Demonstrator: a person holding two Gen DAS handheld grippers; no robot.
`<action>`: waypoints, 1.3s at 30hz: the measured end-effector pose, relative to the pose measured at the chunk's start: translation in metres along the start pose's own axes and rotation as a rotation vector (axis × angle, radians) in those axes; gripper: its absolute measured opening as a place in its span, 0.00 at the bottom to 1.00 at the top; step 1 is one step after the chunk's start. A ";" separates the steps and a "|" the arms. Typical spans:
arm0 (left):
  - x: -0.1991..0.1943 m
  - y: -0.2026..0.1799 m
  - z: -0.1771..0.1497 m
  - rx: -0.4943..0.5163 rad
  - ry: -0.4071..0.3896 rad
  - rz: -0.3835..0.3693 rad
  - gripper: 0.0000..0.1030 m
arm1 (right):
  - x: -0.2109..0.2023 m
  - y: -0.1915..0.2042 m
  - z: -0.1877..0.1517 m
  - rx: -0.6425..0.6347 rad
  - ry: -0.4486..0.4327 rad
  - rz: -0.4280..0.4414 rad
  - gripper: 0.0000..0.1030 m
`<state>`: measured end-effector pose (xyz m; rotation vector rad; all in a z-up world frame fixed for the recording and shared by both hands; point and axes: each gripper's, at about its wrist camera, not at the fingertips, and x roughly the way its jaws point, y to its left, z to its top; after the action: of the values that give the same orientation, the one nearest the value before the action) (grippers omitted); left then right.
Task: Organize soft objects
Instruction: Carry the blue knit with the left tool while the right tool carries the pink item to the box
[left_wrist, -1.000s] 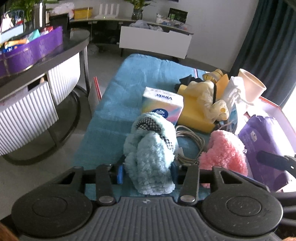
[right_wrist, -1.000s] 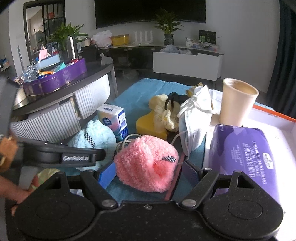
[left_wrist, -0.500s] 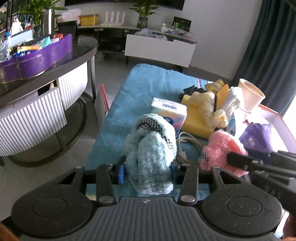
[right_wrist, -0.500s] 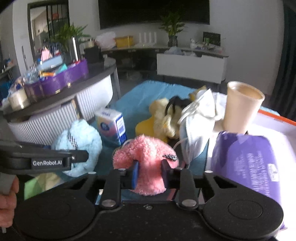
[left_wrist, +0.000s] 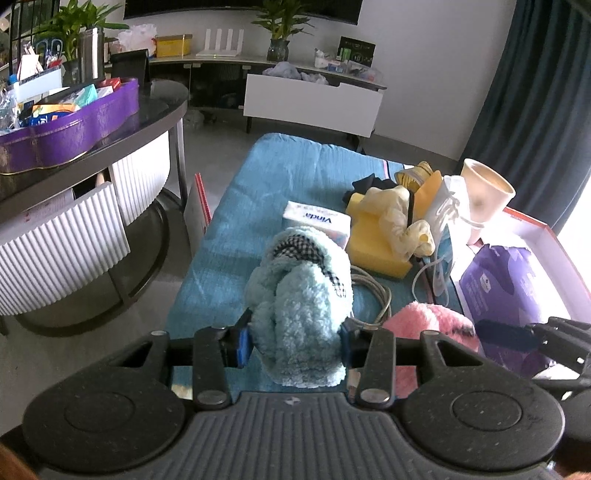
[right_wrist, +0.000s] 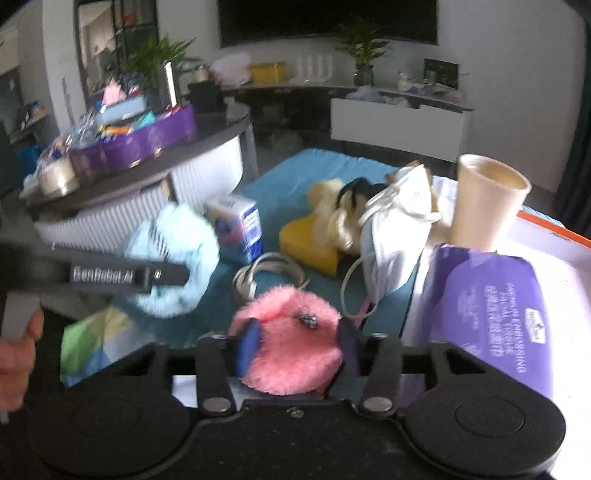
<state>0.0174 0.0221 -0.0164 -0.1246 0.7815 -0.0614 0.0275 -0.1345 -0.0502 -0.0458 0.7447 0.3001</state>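
Most of the sorting is left, as I read it. Your blue towel (left_wrist: 258, 206) covers the table and is crowded along its right half; the left half lies bare. At the right edge stands the white box with the orange rim (left_wrist: 554, 240), holding only a purple tissue pack (right_wrist: 495, 314); nothing fluffy is in it yet. A paper cup (right_wrist: 484, 203) stands by that pack. A white face mask (right_wrist: 391, 229) leans against the cup's near side, and beside it a pale yellow plush (left_wrist: 399, 218) lies over a yellow sponge block (left_wrist: 373, 247). A small Vinda tissue pack (left_wrist: 317, 221) stands just behind the blue fluffy slipper (left_wrist: 303, 314), and a coiled cable (right_wrist: 266, 277) lies between the two fluffy items.

Your left gripper (left_wrist: 295, 339) is clamped on the blue slipper, pads pressed into the pile on both sides. Your right gripper (right_wrist: 299, 347) has the pink fluffy slipper (right_wrist: 291, 332) between its jaws, which are opening; the view is blurred, so you can't count on that hold.

No soft item looks put away so far.
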 end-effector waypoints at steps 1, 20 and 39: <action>0.000 0.000 0.000 0.000 -0.001 0.000 0.43 | 0.002 0.003 -0.003 -0.015 0.008 0.002 0.74; -0.013 -0.005 0.006 -0.010 -0.030 -0.009 0.43 | -0.006 0.019 0.004 -0.060 -0.037 0.079 0.55; -0.027 -0.061 0.040 0.083 -0.076 -0.055 0.43 | -0.074 -0.059 0.037 0.063 -0.169 -0.061 0.55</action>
<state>0.0257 -0.0318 0.0388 -0.0693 0.6988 -0.1409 0.0173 -0.2038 0.0226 0.0159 0.5835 0.2189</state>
